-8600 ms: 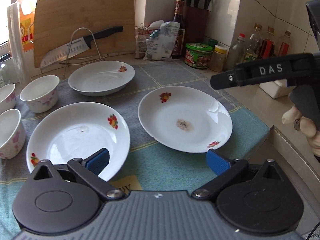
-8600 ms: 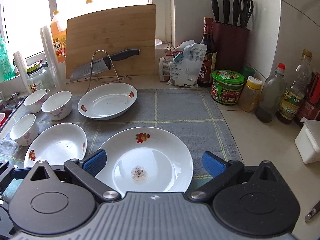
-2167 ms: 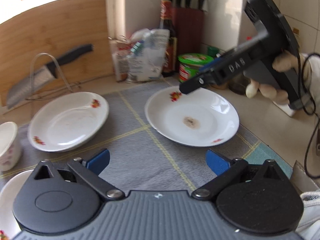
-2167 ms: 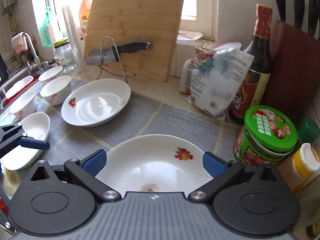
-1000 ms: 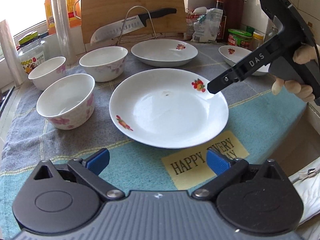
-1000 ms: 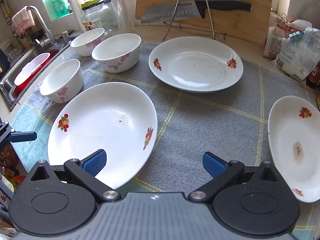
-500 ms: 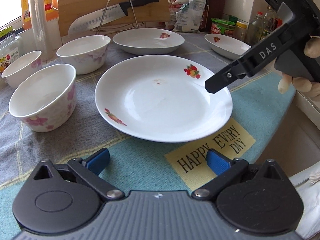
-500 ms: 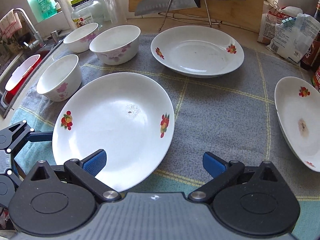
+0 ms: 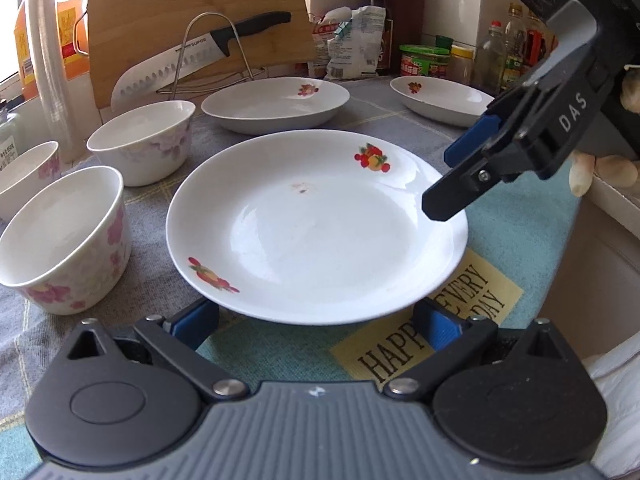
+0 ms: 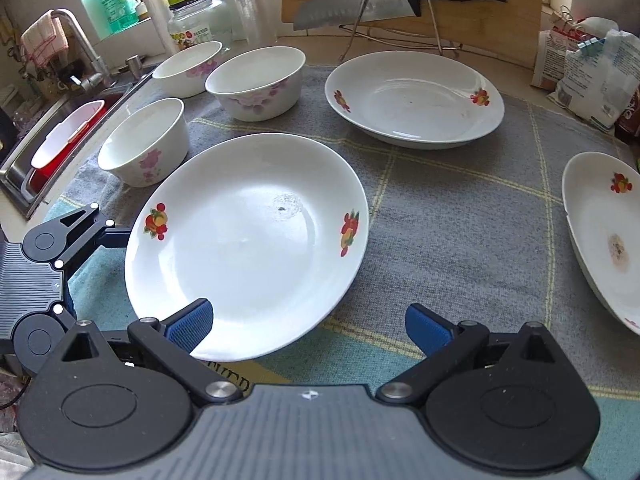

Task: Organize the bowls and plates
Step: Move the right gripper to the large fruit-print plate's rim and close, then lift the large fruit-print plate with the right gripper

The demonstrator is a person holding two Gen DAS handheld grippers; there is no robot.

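Left tool [image 9: 316, 322] spread wide, empty; near plate [image 9: 316, 224] dead ahead on table mat [image 9: 516, 216], its near rim between left tool's pads, just above them. Right tool [image 10: 308, 326] also released, plate ahead-left, rim at its left pad. Left tool nearer, better centred. Round plate: no long axis.

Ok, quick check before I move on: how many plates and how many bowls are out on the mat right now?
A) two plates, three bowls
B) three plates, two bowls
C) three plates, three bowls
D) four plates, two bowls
C: the right wrist view shows the near plate, the back plate and the right-edge plate, plus three floral bowls.
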